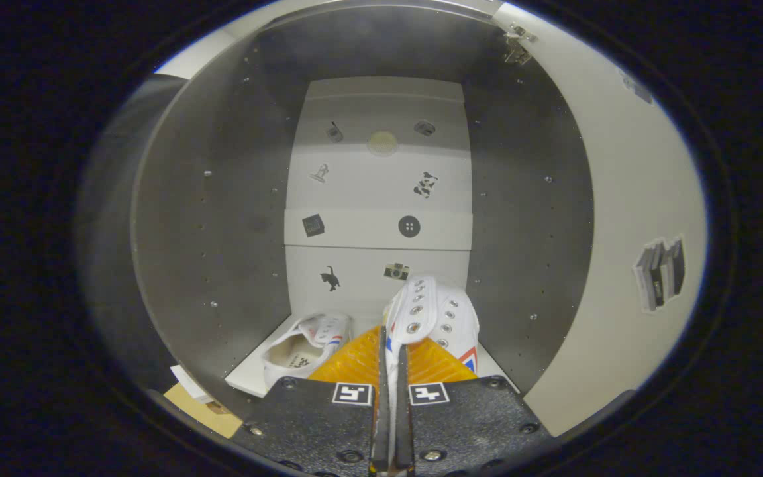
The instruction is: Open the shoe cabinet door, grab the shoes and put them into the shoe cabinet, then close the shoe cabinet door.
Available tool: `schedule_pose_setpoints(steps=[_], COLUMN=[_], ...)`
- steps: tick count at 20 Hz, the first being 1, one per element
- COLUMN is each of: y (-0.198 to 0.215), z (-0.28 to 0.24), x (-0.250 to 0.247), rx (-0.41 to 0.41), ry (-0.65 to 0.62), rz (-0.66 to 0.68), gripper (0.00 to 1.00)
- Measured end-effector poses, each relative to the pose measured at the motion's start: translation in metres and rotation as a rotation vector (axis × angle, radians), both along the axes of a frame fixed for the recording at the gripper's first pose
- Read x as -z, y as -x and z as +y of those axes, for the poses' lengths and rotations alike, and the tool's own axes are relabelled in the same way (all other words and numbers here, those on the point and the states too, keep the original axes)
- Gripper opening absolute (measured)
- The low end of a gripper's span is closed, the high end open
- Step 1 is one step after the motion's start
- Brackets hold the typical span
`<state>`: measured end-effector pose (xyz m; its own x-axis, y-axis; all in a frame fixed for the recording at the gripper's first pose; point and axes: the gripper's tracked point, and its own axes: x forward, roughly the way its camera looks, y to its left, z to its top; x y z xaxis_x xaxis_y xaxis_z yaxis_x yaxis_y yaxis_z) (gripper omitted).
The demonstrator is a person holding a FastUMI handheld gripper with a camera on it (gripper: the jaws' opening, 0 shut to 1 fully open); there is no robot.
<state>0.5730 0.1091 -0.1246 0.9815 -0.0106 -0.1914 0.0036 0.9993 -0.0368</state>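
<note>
Hand-held gripper (393, 371): fingers clamped tight on the side wall of a white sneaker (431, 318).
Held sneaker: inside the open shoe cabinet (222, 218), over its bottom shelf (249, 379).
Second sneaker (305, 346): lying on that shelf, just left of the fingers.
Cabinet door (620, 265): swung open on the right.

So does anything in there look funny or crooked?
Not really. One shoe lies on the cabinet floor, left of the fingers. The other shoe stands tipped up, but only because the gripper pinches its edge. The door is open.
</note>
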Motion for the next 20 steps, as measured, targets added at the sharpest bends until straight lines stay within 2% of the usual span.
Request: schedule_pose_setpoints(steps=[3,10,15,18,20], y=[-0.036,-0.085,-0.092,-0.089,-0.085], z=[-0.007,-0.010,-0.014,-0.016,-0.017], x=[0.004,0.040,0.055,0.059,0.045], rx=[0.013,-0.054,-0.061,-0.049,-0.037], ry=[0.051,0.195,0.164,0.155,0.156], rz=[0.000,0.064,0.082,0.090,0.040], gripper=[0.07,0.08,0.17,0.41,0.57])
